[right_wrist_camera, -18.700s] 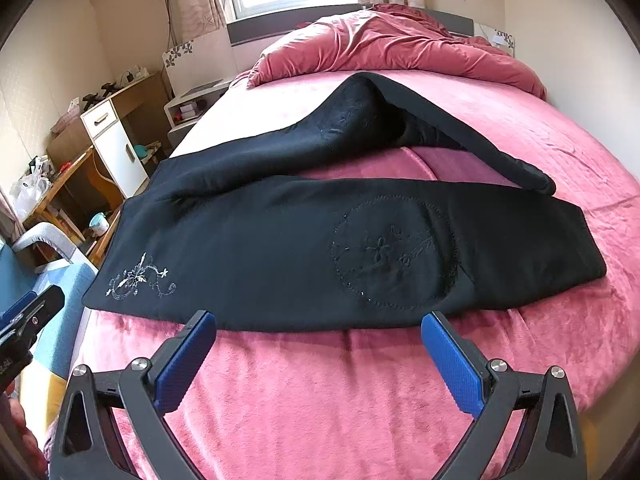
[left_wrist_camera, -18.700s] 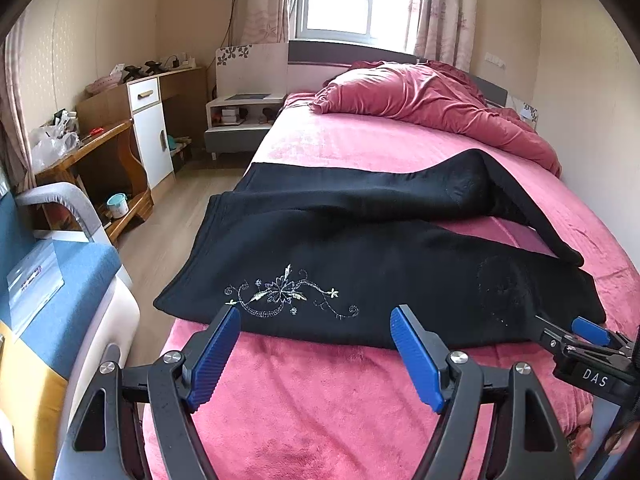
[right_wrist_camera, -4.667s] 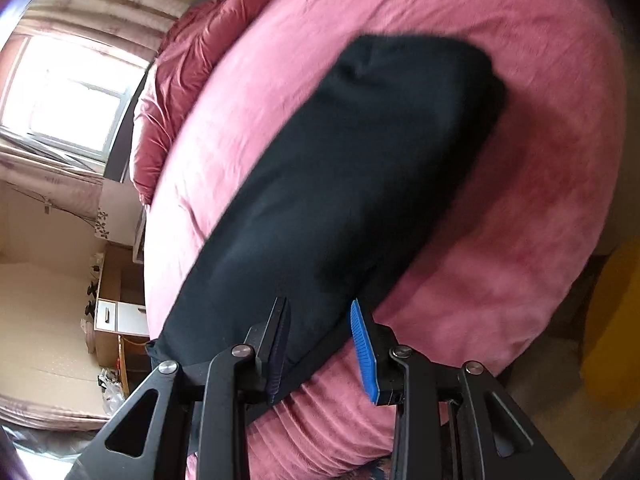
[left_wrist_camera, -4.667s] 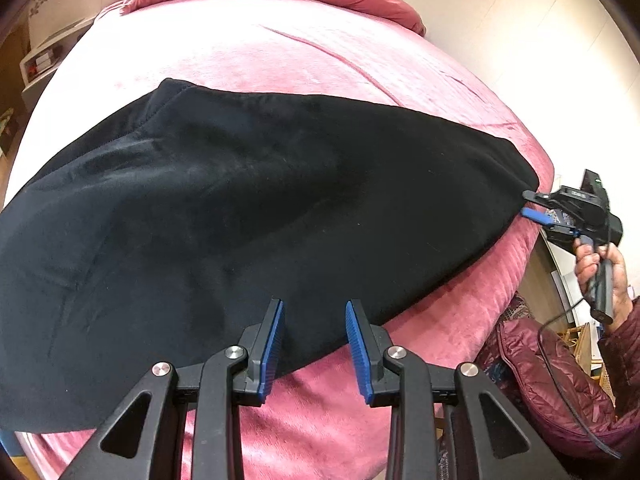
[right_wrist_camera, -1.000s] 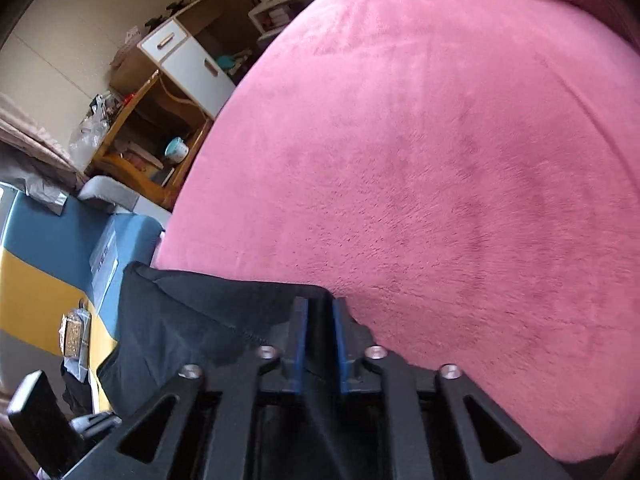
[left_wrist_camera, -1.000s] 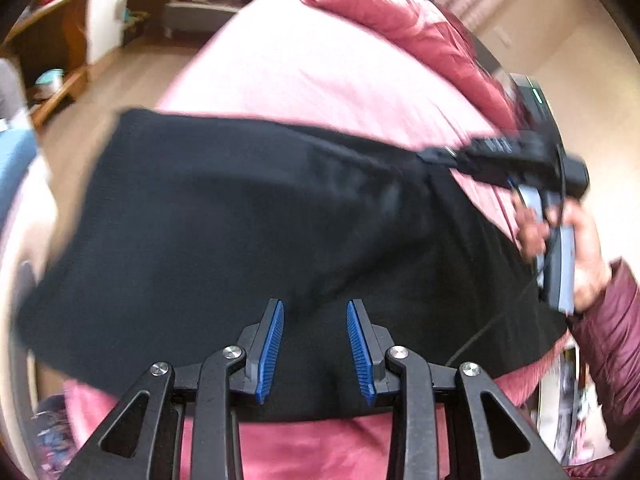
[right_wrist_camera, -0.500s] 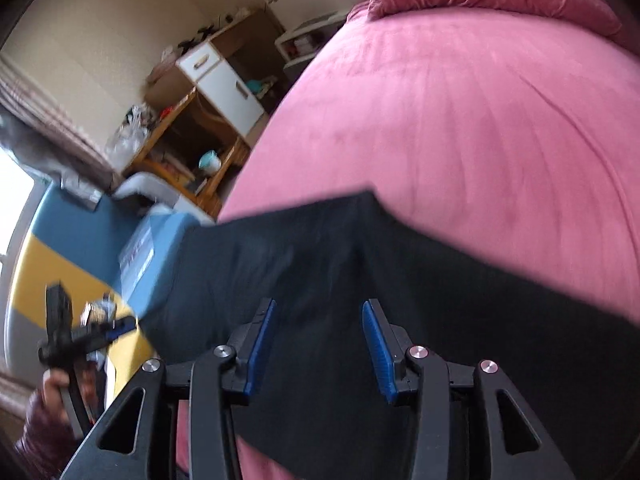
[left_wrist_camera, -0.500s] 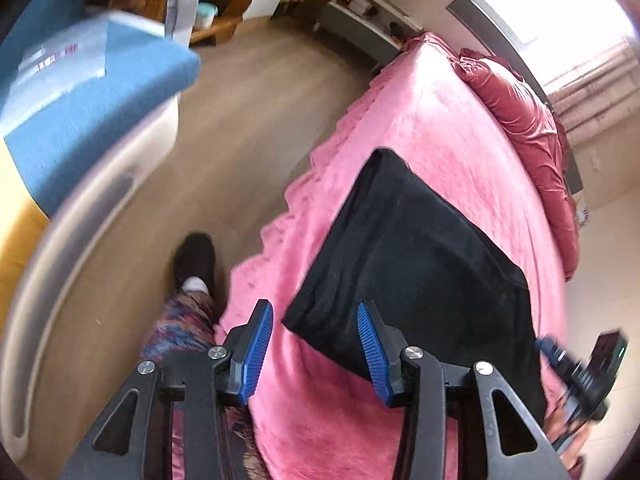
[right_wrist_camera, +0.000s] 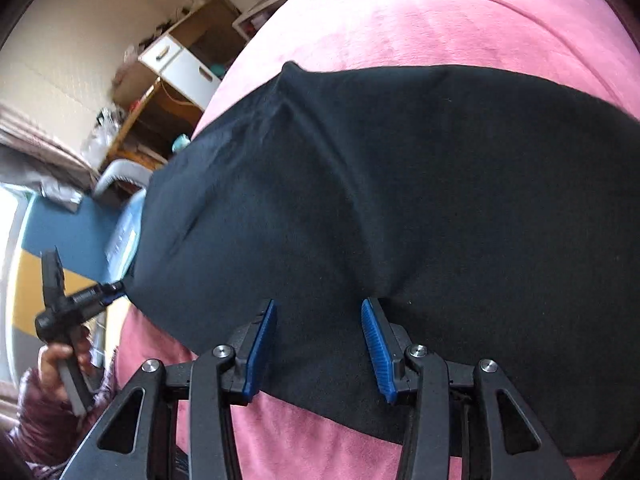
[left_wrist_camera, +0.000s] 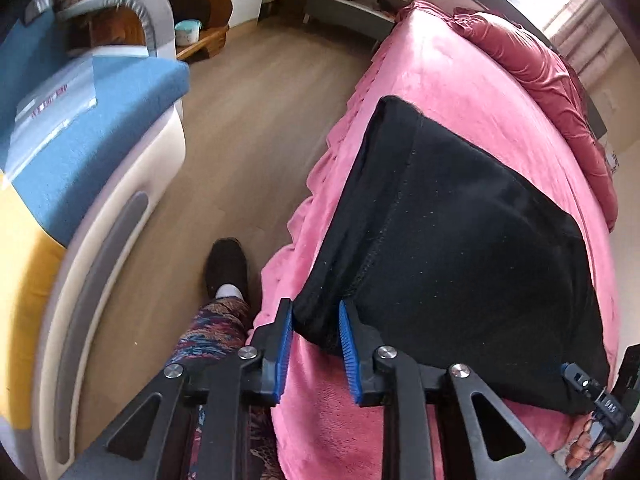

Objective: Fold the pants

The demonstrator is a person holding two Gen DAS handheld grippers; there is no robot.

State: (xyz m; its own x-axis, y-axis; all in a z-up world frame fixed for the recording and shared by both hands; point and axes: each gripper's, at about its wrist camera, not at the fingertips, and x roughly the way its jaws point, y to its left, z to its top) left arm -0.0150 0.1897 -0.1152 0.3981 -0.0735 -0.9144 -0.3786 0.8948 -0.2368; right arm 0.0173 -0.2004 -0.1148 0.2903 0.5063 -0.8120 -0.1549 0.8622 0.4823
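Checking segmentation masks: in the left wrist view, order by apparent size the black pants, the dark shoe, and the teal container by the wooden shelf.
1. black pants, by far the largest.
2. dark shoe.
3. teal container, smallest, though it sits farther from the camera, so its true size against the shoe is unsure.

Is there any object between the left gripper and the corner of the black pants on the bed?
Nothing visible stands in the way. The left gripper is already at the near corner of the pants, its jaws closing with that corner between them. Only the pink bed cover lies under the cloth.
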